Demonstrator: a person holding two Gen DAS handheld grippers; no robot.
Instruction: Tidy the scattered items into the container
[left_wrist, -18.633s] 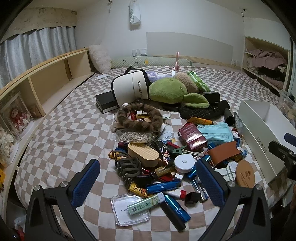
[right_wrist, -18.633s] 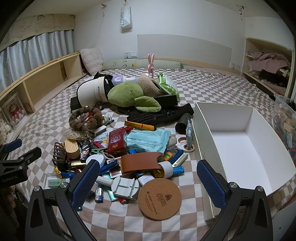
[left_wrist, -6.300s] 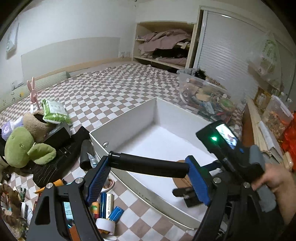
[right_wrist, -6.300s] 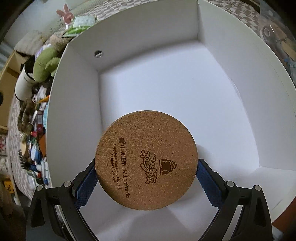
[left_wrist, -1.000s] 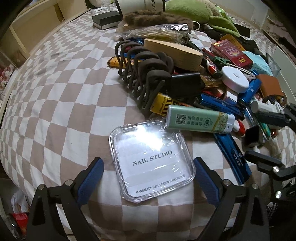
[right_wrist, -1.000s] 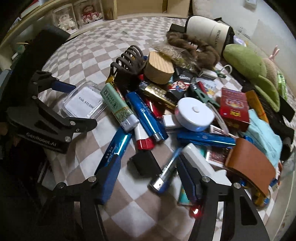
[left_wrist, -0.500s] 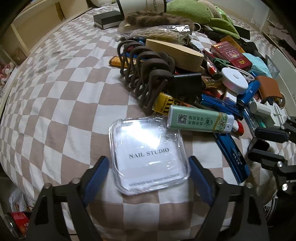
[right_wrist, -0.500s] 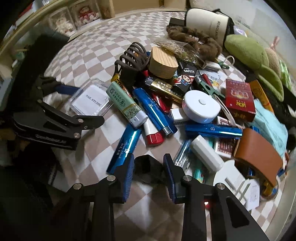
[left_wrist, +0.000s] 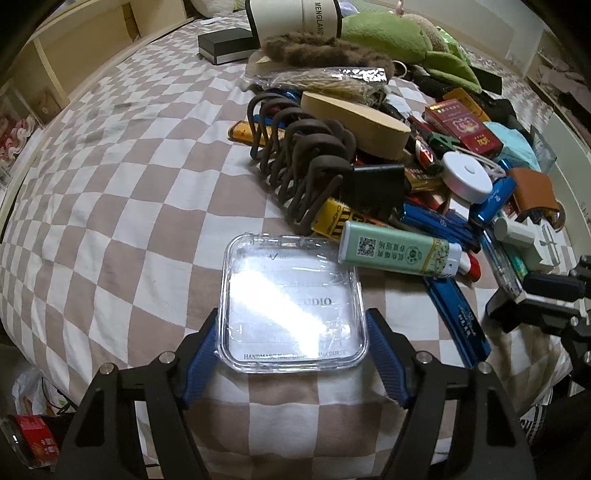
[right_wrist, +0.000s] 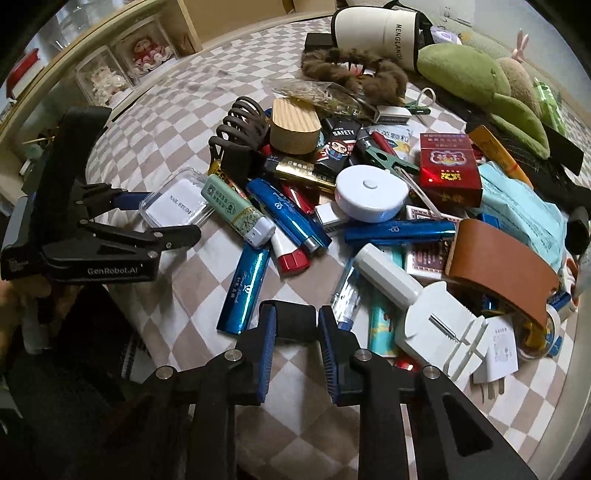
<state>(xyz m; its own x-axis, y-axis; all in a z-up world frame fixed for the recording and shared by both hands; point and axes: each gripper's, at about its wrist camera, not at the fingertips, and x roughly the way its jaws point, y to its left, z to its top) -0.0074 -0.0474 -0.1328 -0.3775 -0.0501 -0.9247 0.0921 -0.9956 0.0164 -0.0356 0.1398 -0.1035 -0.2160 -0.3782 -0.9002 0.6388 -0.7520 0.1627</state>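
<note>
A clear square case (left_wrist: 291, 295) marked NAIL STUDIO lies at the near edge of a pile of small items on the checked bedspread. My left gripper (left_wrist: 291, 325) is closing, and its blue pads (left_wrist: 201, 350) touch the case's two sides. It also shows in the right wrist view, where the left gripper (right_wrist: 147, 218) flanks the case (right_wrist: 177, 203). My right gripper (right_wrist: 295, 314) is closing too, with its pads pressed on a small black block (right_wrist: 291, 319) by the pile's front. The right gripper (left_wrist: 535, 295) appears at the left wrist view's right edge.
The pile holds a green lighter (left_wrist: 395, 251), blue tubes (right_wrist: 243, 288), a brown hair claw (left_wrist: 303, 173), a wooden block (right_wrist: 293, 129), a white round box (right_wrist: 371, 197), a red pack (right_wrist: 448, 168) and a tan leather piece (right_wrist: 495, 262). Plush toys (right_wrist: 469, 72) lie behind. The bed's edge runs just below both grippers.
The left jaws have narrowed from well outside the clear case to touching its sides. The right jaws have drawn in around the black block and now grip it.
</note>
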